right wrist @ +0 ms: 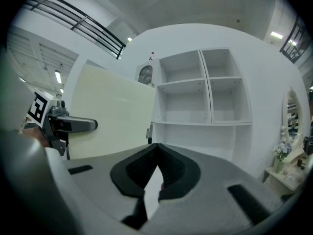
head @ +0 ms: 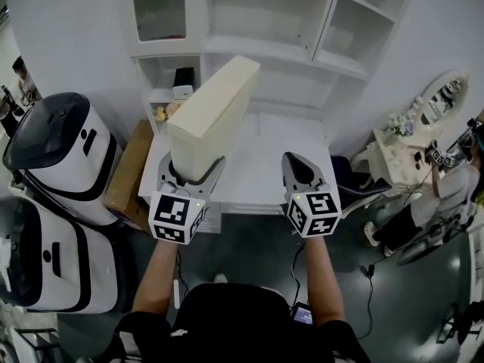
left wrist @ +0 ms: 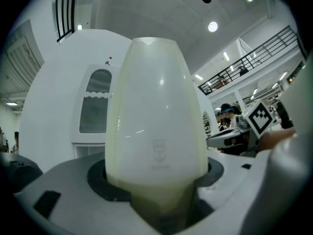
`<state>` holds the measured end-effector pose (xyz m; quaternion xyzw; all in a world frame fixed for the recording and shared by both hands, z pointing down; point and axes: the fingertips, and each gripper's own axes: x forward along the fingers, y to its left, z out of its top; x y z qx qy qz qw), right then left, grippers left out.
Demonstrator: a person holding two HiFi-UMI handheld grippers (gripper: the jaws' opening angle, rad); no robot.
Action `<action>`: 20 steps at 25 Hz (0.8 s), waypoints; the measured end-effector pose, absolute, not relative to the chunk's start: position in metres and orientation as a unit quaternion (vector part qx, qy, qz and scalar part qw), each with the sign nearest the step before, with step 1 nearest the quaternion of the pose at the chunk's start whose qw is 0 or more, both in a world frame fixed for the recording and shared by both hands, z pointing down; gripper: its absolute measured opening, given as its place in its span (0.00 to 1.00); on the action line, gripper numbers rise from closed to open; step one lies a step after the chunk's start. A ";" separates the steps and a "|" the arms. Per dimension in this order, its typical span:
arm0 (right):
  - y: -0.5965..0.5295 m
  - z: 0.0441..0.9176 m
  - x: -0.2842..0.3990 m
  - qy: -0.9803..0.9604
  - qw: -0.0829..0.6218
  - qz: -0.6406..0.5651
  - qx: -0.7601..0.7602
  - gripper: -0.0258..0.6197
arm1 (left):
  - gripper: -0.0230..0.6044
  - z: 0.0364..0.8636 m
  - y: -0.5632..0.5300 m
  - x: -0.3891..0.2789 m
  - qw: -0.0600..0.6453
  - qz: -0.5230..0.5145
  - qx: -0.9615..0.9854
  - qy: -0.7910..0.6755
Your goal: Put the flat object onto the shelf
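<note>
**Cream slab clamped on edge in the left gripper, short of the white shelf unit**

Cream-coloured and smooth-faced, the flat rectangular slab [head: 215,108] sits between the fingers of the left gripper [head: 190,171]. Their pads press on its two broad faces at the near end. That grip suits the shape: the thin dimension is probably the only one two jaws could span. Holding it by one end also leaves the far end free to lead into a compartment. From the jaws the slab rises on edge and leans away from the person, in the air and touching nothing else.

The right gripper [head: 299,165] hangs level alongside, apart from the slab. Its jaws are closed tip to tip with nothing between them. It carries no load here, and I judge it is kept free to steady or nudge the slab at placement.

Ahead stands the white wooden shelf unit [head: 261,48], its open bays empty and its broad lower ledge [head: 257,172] just beyond both grippers. The slab has not yet reached any board, so the placing remains to be done.

Further out, two white-and-black rounded machines [head: 64,153] and a brown cardboard box [head: 128,172] crowd the left side. This leaves the straight path to the shelf as the clearest one.
</note>
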<state>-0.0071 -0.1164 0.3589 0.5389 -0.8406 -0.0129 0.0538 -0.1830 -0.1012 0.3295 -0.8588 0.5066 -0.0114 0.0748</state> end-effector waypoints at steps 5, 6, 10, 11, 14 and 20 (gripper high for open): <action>-0.126 0.372 -0.020 -0.840 0.062 -0.009 0.540 0.02 | 0.53 0.340 -0.115 -0.192 0.071 -0.015 -0.862 0.501; -0.127 0.375 -0.022 -0.839 0.064 -0.007 0.540 0.02 | 0.53 0.342 -0.115 -0.193 0.070 -0.015 -0.863 0.500; -0.131 0.382 -0.025 -0.840 0.070 -0.004 0.538 0.02 | 0.53 0.347 -0.118 -0.194 0.067 -0.016 -0.864 0.499; -0.132 0.382 -0.025 -0.840 0.070 -0.004 0.538 0.02 | 0.53 0.348 -0.119 -0.193 0.066 -0.016 -0.865 0.498; -0.136 0.382 -0.021 -0.839 0.070 -0.002 0.540 0.02 | 0.53 0.348 -0.124 -0.188 0.066 -0.017 -0.867 0.494; -0.149 0.385 -0.016 -0.838 0.074 -0.001 0.541 0.02 | 0.53 0.349 -0.136 -0.182 0.066 -0.017 -0.868 0.492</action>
